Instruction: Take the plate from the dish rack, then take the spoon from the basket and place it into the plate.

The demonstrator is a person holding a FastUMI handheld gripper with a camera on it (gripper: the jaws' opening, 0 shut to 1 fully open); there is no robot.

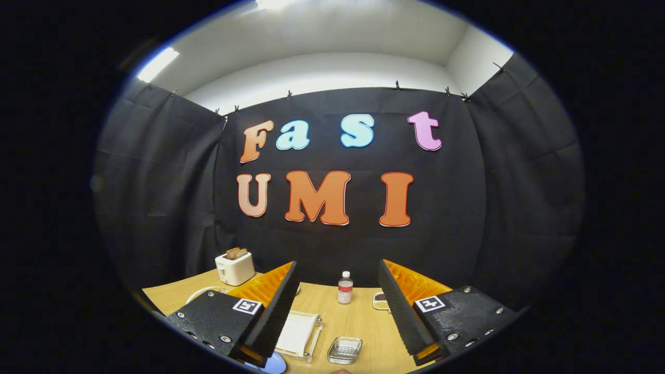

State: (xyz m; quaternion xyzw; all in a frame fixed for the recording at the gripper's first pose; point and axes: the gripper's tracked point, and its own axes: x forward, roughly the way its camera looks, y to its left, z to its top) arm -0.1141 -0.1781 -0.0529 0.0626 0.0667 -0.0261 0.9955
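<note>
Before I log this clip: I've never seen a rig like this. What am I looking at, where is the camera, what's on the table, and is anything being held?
A person carries a handheld two-finger gripper; the camera rides on it and looks forward along the fingers. The fingers stand wide apart and hold nothing. Between them, on the wooden table, you see a small bottle, a clear rack-like tray and a little clear glass dish. A white toaster with bread in it stands farther back on one side. A small dish of something dark peeks out beside the other finger. Black cloth walls the booth.
</note>
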